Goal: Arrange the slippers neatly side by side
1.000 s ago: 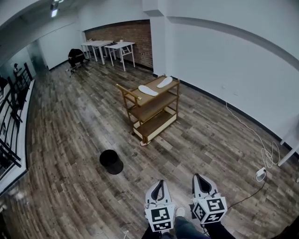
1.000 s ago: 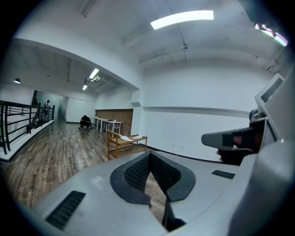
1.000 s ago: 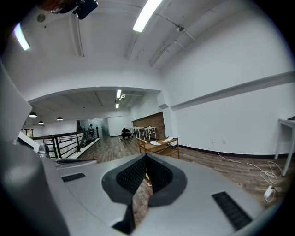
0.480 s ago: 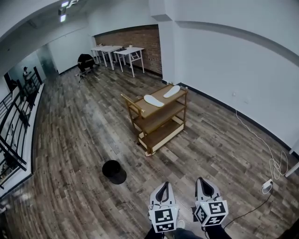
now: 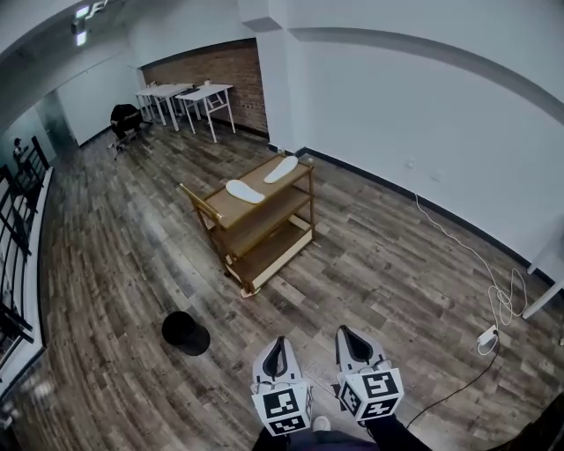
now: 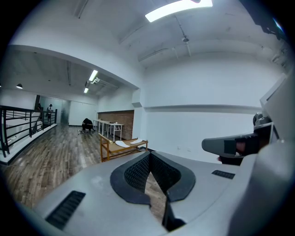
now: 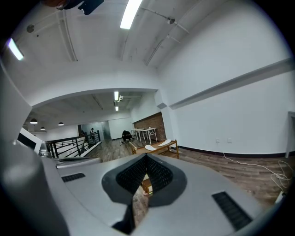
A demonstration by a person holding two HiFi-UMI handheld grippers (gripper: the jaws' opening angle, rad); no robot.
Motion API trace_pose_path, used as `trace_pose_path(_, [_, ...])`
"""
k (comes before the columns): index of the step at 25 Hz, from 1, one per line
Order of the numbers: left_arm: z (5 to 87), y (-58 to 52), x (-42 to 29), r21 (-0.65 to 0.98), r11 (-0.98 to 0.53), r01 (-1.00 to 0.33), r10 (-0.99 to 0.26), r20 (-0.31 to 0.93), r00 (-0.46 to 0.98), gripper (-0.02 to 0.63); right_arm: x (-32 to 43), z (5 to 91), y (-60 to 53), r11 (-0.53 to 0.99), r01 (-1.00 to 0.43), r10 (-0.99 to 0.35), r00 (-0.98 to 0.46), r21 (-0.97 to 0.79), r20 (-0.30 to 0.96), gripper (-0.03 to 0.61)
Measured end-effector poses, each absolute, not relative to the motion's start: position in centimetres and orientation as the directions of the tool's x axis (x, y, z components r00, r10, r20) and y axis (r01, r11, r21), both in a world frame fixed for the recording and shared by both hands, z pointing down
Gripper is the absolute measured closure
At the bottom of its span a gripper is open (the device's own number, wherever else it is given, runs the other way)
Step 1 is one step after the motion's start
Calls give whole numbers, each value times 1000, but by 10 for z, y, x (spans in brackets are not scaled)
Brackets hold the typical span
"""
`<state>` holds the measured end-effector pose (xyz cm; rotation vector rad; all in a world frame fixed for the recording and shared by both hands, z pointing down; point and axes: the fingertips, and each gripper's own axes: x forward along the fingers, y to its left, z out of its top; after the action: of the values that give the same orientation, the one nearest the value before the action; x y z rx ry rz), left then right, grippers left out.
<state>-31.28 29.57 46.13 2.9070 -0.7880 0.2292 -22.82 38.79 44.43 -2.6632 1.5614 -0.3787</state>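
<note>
Cool, even light from ceiling strip lights (image 6: 177,9) fills the space — a soft sheen lies on the wood floor (image 5: 132,238), shadows are faint, and all three wide-angle views bow straight lines at the edges, the gripper views ringed in black.

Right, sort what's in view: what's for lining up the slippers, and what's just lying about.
For the job: near slipper, far slipper, the cart they lie on, left gripper, right gripper.

Lying about: black bin, floor cable, desks, black chair.
</note>
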Motion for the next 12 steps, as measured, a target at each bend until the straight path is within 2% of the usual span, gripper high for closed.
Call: trace_pose_path(12, [463,259,-229,67,-873,-482,-466,173,868,612,-149,448,365,-546,-819,-836,519,-174,178,580])
